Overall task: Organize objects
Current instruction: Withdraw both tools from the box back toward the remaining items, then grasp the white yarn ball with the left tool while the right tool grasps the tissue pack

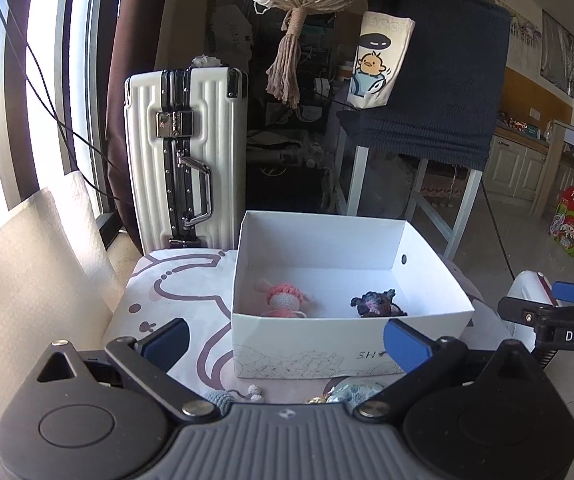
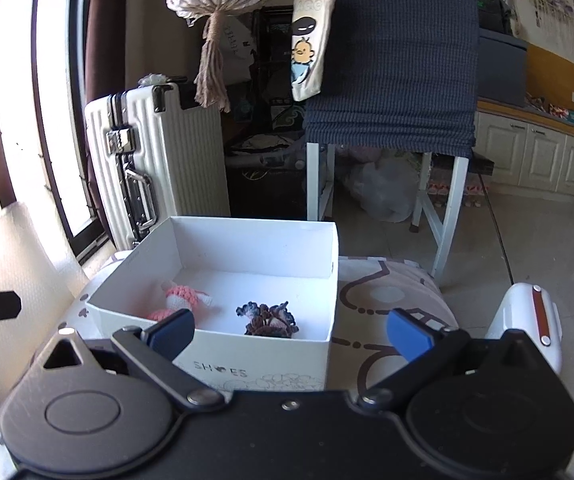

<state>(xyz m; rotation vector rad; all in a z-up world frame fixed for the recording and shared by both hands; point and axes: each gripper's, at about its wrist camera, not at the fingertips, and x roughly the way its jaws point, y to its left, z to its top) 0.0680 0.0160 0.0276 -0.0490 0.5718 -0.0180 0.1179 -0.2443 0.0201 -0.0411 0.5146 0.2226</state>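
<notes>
A white shoe box (image 1: 439, 276) (image 2: 255, 348) stands open on a patterned cushion (image 1: 175, 300) (image 2: 391, 300). Inside lie a pink crochet doll (image 1: 285, 298) (image 2: 185, 298) and a dark purple crochet piece (image 1: 377, 303) (image 2: 267, 318). My left gripper (image 1: 285, 346) is open and empty, just in front of the box. Below it, on the cushion, lie a grey crochet item (image 1: 223, 396) and a pale blue trinket with gold parts (image 1: 349, 390), partly hidden. My right gripper (image 2: 291, 334) is open and empty at the box's near right corner; it also shows in the left wrist view (image 1: 559, 312).
A white suitcase (image 1: 183, 156) (image 2: 147, 160) stands behind the cushion by the window. A white-legged table draped in dark blue cloth (image 1: 427, 80) (image 2: 391, 60) is behind the box. A white appliance (image 2: 527, 320) sits to the right. A white paper towel (image 1: 27, 288) stands at left.
</notes>
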